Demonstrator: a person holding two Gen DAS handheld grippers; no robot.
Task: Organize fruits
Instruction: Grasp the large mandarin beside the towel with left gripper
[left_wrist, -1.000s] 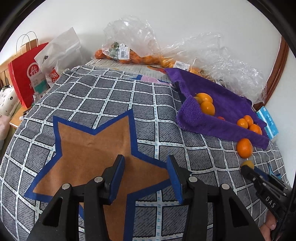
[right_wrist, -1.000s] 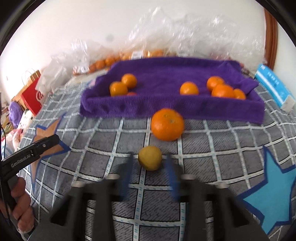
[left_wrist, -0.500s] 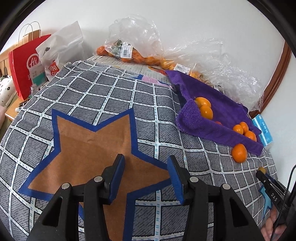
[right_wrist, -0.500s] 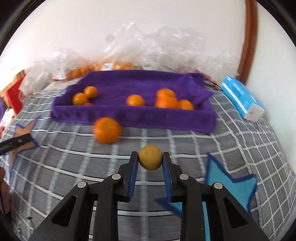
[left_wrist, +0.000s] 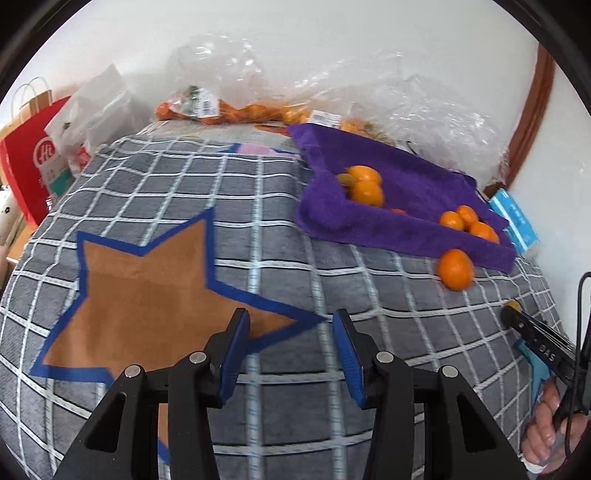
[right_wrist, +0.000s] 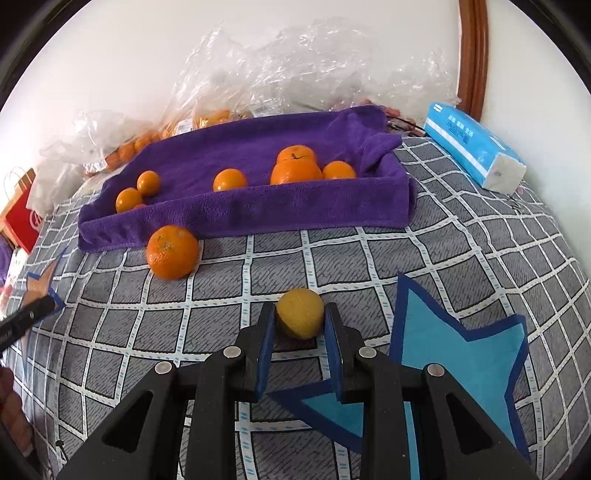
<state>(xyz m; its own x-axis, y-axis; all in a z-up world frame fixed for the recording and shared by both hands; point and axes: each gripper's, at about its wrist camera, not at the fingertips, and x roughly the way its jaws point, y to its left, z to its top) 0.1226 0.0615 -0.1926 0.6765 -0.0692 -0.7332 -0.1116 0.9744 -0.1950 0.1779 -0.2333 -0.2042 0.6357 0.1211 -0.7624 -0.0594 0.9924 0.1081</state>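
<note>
My right gripper (right_wrist: 300, 325) is shut on a small yellow fruit (right_wrist: 300, 313), held just above the grey checked cloth (right_wrist: 461, 251). A large orange (right_wrist: 172, 252) lies loose on the cloth in front of the purple towel tray (right_wrist: 258, 210); it also shows in the left wrist view (left_wrist: 455, 268). The tray (left_wrist: 406, 225) holds several oranges (right_wrist: 295, 168). My left gripper (left_wrist: 290, 350) is open and empty above the brown star patch (left_wrist: 147, 280). The right gripper's tip with the yellow fruit (left_wrist: 512, 305) shows at the far right of the left wrist view.
Clear plastic bags with oranges (left_wrist: 229, 107) lie along the wall behind the tray. A blue tissue pack (right_wrist: 476, 147) sits right of the tray. A red paper bag (left_wrist: 33, 162) and a white bag (left_wrist: 96, 110) stand at the left. A blue star patch (right_wrist: 461, 350) lies at the right.
My right gripper closed on the yellow fruit a second ago and now holds it, shifted right of the loose orange. My left gripper stayed open and drifted slightly right over the brown star.
</note>
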